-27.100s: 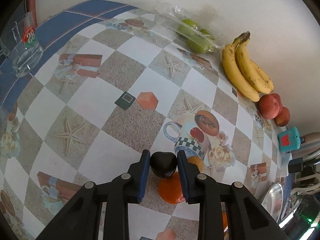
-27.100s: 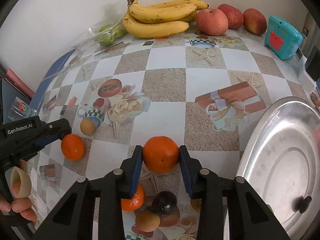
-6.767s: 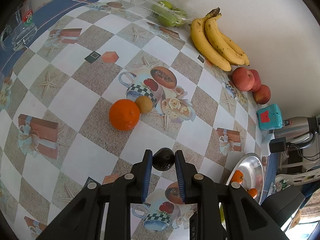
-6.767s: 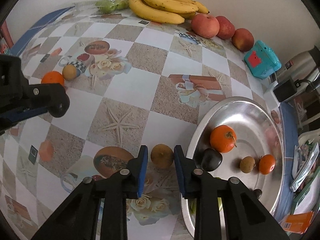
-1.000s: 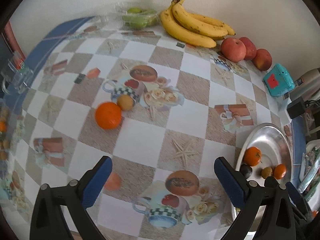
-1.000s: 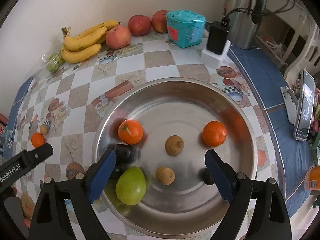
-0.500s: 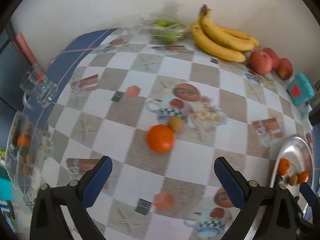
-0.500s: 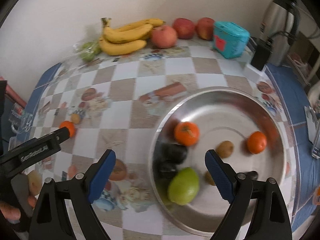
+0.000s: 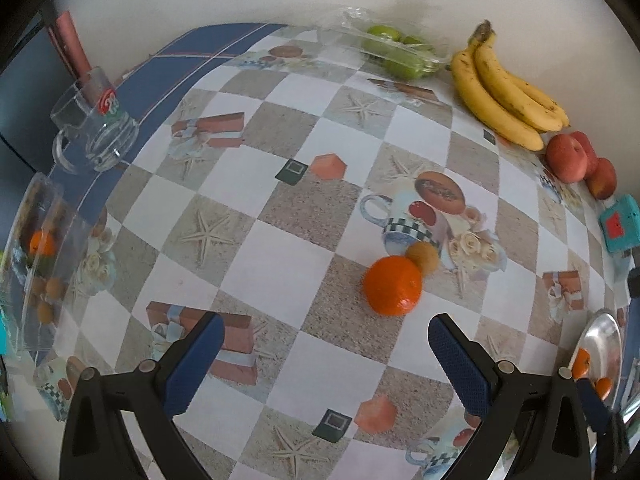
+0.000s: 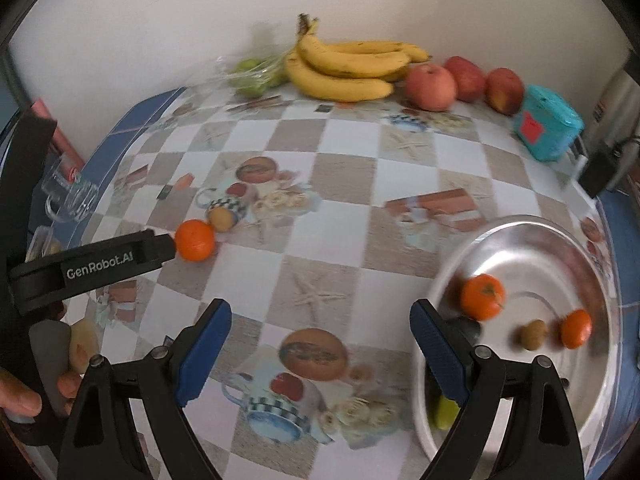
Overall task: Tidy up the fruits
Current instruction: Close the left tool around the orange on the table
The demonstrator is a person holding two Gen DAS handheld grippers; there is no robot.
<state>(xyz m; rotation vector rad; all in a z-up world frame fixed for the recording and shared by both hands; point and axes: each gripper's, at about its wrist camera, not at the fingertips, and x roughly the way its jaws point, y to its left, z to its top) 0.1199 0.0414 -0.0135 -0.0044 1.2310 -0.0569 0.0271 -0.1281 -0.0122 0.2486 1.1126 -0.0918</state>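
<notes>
**fruitwatcher:** Left wrist view had the left gripper (image 9: 324, 364) with its jaws wide apart and nothing between them, hanging over the checkered desk (image 9: 280, 268). The orange (image 9: 393, 285) sat just ahead of the blue pads, touching a small brown fruit (image 9: 422, 255) behind it. Loads of bare cloth to the left of those two, all the way to the blue border where a glass mug (image 9: 94, 130) stood near the desk's edge.

**benchlurker:** And the back edge?

**fruitwatcher:** Crowded along the wall: a clear bag of green fruit (image 9: 394, 52), then the bananas (image 9: 506, 96), then the red apples (image 9: 580, 164), then a teal box (image 9: 620, 222). Middle of the desk was open.

**benchlurker:** What did the right wrist view give you?

**fruitwatcher:** Right gripper (image 10: 320, 354) had its jaws spread wide too, empty, over the cloth just left of the metal bowl (image 10: 520, 236). The bowl sat at the right side, close to the blue strip there. Inside it: one tangerine with a stem (image 10: 482, 297), a smaller tangerine (image 10: 576, 329), a little brown fruit (image 10: 533, 335) between them, something dark (image 10: 466, 326) and a bit of green fruit (image 10: 444, 414) mostly hidden behind the right jaw. Blurry, so I couldn't tell more.

**benchlurker:** See the other tool from there?

**fruitwatcher:** Yeah, its black finger reached in from the left, tip right by the orange, with a hand (image 10: 24, 394) on the handle at the lower left.
</notes>
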